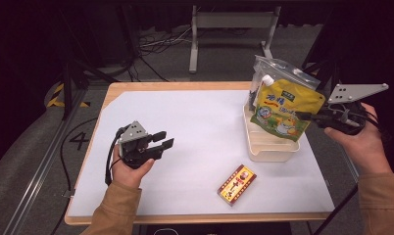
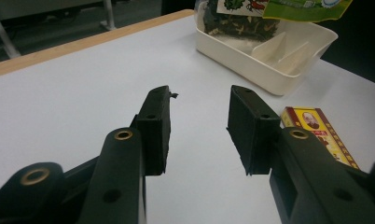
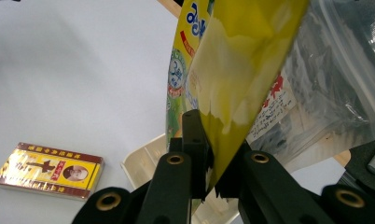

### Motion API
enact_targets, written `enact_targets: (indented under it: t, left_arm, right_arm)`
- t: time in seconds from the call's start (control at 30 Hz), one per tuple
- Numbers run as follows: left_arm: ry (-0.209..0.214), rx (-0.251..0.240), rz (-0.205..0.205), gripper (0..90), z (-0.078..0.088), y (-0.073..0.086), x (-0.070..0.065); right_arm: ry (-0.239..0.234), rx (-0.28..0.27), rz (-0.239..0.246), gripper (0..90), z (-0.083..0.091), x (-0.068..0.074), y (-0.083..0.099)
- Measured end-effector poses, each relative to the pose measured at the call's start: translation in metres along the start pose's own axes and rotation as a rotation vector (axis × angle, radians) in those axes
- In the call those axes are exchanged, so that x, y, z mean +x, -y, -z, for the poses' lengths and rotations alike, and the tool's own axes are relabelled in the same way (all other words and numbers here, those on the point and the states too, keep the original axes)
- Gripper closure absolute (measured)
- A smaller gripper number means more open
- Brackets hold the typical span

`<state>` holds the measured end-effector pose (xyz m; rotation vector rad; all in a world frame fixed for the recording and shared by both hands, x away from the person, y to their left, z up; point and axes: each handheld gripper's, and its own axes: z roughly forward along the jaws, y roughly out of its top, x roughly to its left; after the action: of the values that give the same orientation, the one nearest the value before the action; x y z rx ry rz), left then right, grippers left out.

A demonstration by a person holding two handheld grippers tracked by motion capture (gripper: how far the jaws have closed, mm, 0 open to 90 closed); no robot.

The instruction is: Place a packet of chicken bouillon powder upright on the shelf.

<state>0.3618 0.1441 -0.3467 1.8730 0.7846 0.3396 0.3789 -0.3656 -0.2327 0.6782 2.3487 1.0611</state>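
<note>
Near the person, at abt 6 o'clock on the table (image 1: 136,105), the red and yellow box (image 1: 236,184) lies flat w/ nothing touching it. At abt 8 o'clock the left gripper (image 1: 161,139) rests low over the white top, jaws apart and empty, pointing to 3 o'clock. Farther off, at abt 3 o'clock, the right gripper (image 1: 305,116) is clamped tight on one edge of the yellow pouch (image 1: 284,110) and holds it up over the cream tray (image 1: 268,151). A clear bag (image 1: 281,68) stands at the tray's far end, just behind the pouch. Looks like the step now is putting the pouch into the tray; next it needs to go down into a free slot, then the jaws let go. The right gripper view shows the pads (image 3: 195,140) biting the pouch edge, which the high view is too small to tell. The left gripper view shows a divider wall inside the tray.
</note>
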Motion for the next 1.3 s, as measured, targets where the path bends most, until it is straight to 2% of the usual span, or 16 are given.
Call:
enact_targets:
  t: [1.0, 1.3]
  left_arm:
    - [0.000, 0.003, 0.008, 58.9, 0.002, 0.003, 0.002]
    - [0.001, 0.011, 0.013, 58.7, 0.002, 0.004, 0.002]
  right_arm:
    - [-0.079, 0.117, 0.011, 85.5, -0.034, -0.015, 0.018]
    - [-0.059, 0.116, 0.022, 85.6, -0.042, -0.017, 0.020]
